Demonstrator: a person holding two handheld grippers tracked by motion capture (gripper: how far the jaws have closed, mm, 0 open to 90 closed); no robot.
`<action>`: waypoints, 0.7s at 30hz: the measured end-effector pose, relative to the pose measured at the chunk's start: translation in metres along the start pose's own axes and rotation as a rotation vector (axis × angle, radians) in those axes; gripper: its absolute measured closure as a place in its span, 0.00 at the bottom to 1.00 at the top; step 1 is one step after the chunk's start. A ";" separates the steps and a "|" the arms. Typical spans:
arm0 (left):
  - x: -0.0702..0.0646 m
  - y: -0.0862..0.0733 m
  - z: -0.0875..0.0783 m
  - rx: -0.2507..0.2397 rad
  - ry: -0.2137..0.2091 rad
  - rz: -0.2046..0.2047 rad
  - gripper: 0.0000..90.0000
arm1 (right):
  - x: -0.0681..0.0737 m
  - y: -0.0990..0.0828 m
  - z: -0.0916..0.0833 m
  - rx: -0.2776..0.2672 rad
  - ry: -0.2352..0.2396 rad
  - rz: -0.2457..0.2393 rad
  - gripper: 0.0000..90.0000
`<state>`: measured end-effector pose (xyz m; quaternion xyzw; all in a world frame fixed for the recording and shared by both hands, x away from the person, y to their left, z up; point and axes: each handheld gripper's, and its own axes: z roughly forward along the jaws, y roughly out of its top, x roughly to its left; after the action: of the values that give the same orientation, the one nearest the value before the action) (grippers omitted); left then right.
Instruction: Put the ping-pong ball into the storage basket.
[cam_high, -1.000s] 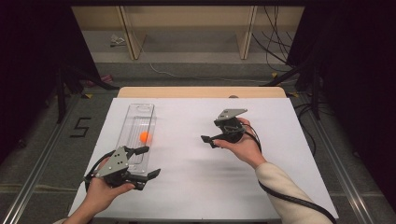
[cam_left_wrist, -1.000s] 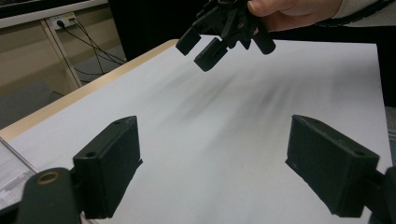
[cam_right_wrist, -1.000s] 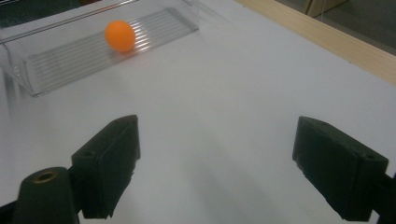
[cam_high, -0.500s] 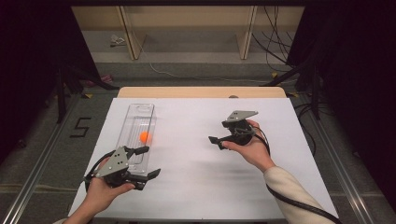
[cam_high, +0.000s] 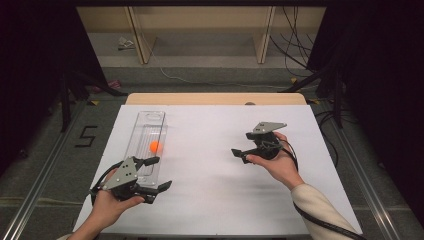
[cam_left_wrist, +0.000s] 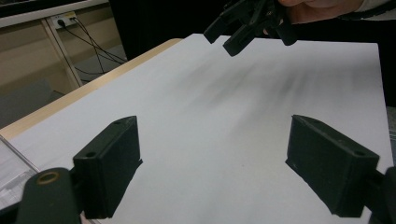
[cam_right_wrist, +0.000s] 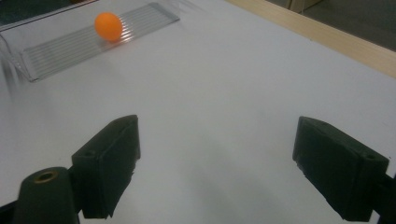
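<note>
The orange ball (cam_high: 155, 146) sits untouched in the clear tray (cam_high: 142, 131) — both the left gripper (cam_high: 159, 173) and the right gripper (cam_high: 239, 154) hang spread wide and empty, so the pickup looks yet to begin.

ball (cam_high: 155, 146) in tray (cam_high: 150, 118), table's (cam_high: 215, 210) left

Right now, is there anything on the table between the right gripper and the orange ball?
Nothing visible does. The right gripper is open, and bare white tabletop lies between it and the orange ball. The ball rests in a clear ribbed tray; its low wall is the only edge to pass.
</note>
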<state>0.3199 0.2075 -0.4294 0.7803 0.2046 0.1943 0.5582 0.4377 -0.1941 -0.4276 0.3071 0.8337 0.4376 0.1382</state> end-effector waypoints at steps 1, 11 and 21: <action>0.000 0.000 0.000 0.000 0.000 0.000 0.19 | 0.000 -0.001 -0.001 0.001 -0.001 0.003 0.18; 0.000 0.000 0.000 0.000 0.000 0.002 0.19 | -0.002 -0.012 -0.015 -0.004 -0.016 0.020 0.18; 0.000 0.000 0.000 0.001 0.000 0.001 0.19 | -0.006 -0.024 -0.025 0.007 -0.029 0.033 0.18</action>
<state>0.3200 0.2080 -0.4293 0.7806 0.2045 0.1946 0.5577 0.4202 -0.2242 -0.4325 0.3276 0.8281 0.4321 0.1421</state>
